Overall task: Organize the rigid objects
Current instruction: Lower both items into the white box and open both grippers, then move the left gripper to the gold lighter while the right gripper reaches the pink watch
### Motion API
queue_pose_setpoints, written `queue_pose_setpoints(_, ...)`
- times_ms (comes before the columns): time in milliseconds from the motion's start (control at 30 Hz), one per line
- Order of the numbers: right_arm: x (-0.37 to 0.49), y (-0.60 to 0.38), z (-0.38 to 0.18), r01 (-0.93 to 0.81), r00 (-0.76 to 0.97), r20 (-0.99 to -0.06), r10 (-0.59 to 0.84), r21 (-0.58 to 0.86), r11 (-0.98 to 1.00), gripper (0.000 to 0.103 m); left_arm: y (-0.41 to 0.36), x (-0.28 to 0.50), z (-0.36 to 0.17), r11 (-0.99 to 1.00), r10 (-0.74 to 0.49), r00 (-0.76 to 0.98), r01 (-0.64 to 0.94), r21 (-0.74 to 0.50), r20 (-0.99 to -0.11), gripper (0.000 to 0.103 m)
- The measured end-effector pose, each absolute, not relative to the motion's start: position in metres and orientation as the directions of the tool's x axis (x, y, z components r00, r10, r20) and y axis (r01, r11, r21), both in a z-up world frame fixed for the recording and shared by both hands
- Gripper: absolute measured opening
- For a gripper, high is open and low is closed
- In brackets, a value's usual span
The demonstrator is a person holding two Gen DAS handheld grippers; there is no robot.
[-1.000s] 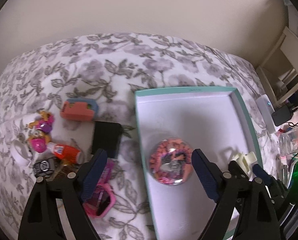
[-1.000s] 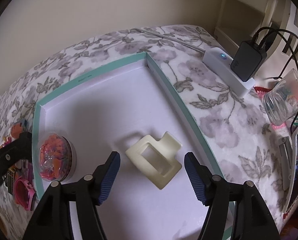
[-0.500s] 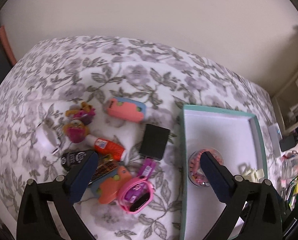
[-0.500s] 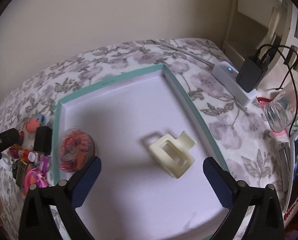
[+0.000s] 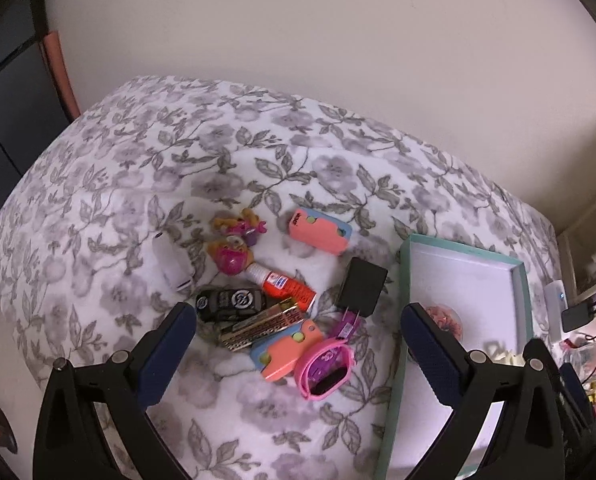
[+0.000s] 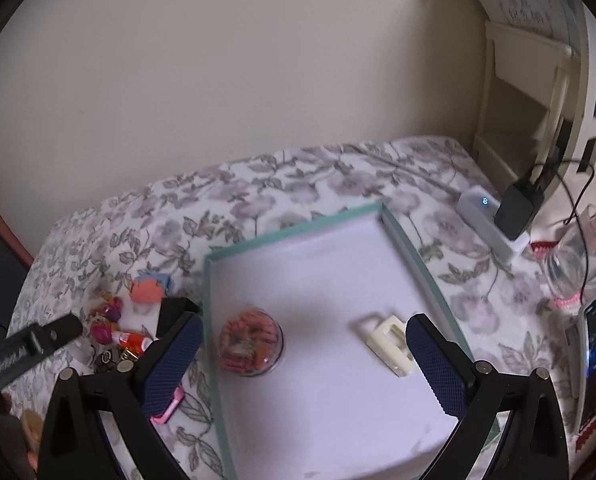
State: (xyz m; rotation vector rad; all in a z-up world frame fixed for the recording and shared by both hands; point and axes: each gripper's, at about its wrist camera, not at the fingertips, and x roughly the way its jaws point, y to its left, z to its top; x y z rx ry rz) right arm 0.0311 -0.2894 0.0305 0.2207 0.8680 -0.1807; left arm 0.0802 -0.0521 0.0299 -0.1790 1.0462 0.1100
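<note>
Right wrist view: both tongs [image 6: 303, 360] gape wide, empty, above the teal-rimmed box [image 6: 413, 258].

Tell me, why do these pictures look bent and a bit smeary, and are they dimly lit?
Both wrist views are fisheye, so the floral cover bulges and the corners go black. Left wrist view: fairly sharp on the toy pile, smeared at the teal box. Right wrist view: soft overall, the cream hair clip blurred, the round case casting a soft shadow. Light is dim, without glare.
</note>
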Motion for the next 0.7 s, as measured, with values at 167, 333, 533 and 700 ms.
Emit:
queue_pose_setpoints(167,0.033,-0.271,0.035,0.203,0.644,-0.765,-0.031,0.131,0.970,0.103,-0.031,0.076,0.031,0.972,0.059,0.510,-0.225,-0.067,-0.858,0.102)
queue_pose_setpoints(333,0.039,-0.249,0.034,0.166,0.637,-0.771,-0.001,0.135,0.977,0.103,-0.011,0.080,0.020,0.966,0.090,0.468,-0.256,-0.038,-0.879,0.102)
queue_pose_setpoints(533,0.048,-0.213,0.034,0.094,0.631,-0.775,0.042,0.130,0.987,0.103,0.012,0.082,0.010,0.962,0.130,0.424,-0.271,0.011,-0.896,0.102)
queue_pose_setpoints(700,0.058,-0.180,0.022,0.016,0.600,-0.795,0.090,0.124,0.992,0.103,0.042,0.083,0.007,0.945,0.130,0.403,-0.327,-0.010,-0.906,0.102)
